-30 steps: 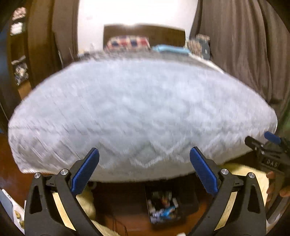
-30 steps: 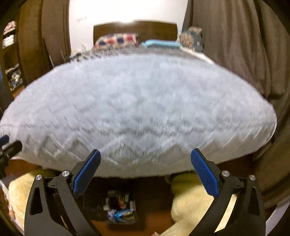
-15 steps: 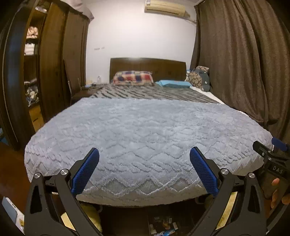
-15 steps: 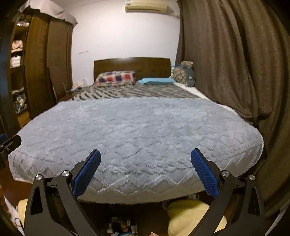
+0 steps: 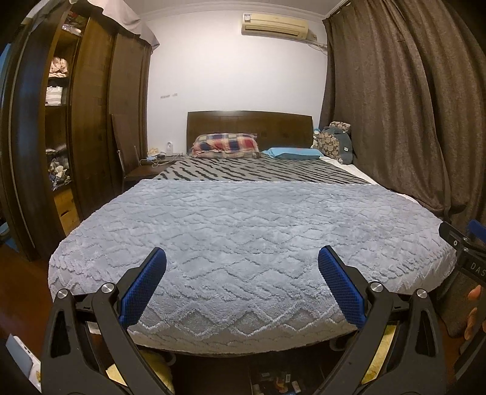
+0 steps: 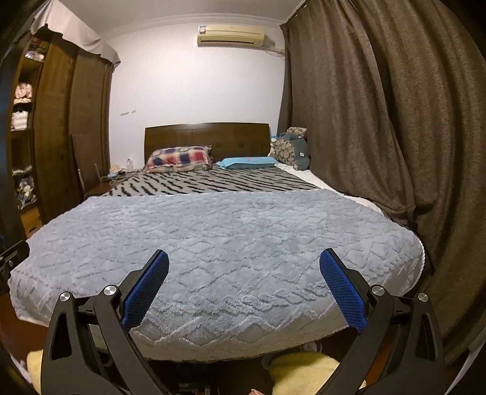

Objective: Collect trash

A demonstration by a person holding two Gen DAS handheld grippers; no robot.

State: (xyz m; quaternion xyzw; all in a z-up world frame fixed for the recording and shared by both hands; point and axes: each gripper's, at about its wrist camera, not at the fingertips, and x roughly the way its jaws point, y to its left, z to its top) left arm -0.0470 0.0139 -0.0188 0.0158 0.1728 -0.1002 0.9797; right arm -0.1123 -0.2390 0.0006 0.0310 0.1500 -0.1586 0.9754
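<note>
Left wrist view: the left gripper [image 5: 242,278] is held at the foot of a bed, its two blue-padded fingers [image 5: 142,287] spread wide with nothing between them. Beyond them lies a grey plush blanket [image 5: 243,231] covering the near half of the bed; farther back is a black-and-grey striped cover [image 5: 258,173], then a plaid pillow [image 5: 226,145] and a blue pillow [image 5: 293,152] against the dark wooden headboard [image 5: 249,126]. A wardrobe [image 5: 76,121] with open shelves stands at the left, brown curtains [image 5: 395,106] hang at the right, and an air conditioner [image 5: 275,25] sits high on the white wall. At the right edge part of the right gripper [image 5: 464,243] shows, with fingertips of a hand [image 5: 474,307] behind it. At the bottom edge, on the floor under the foot of the bed, a dark container of small mixed items [image 5: 276,384] is partly seen; it is too dim to tell what they are.

Right wrist view: the right gripper [image 6: 244,279] is likewise released, fingers wide apart and empty, facing the same grey plush blanket [image 6: 227,237]. A yellow fluffy mat [image 6: 300,369] lies on the floor below the bed edge. A stuffed toy [image 6: 293,147] rests by the curtains [image 6: 379,121]. No trash item is clearly distinguishable on the bed.
</note>
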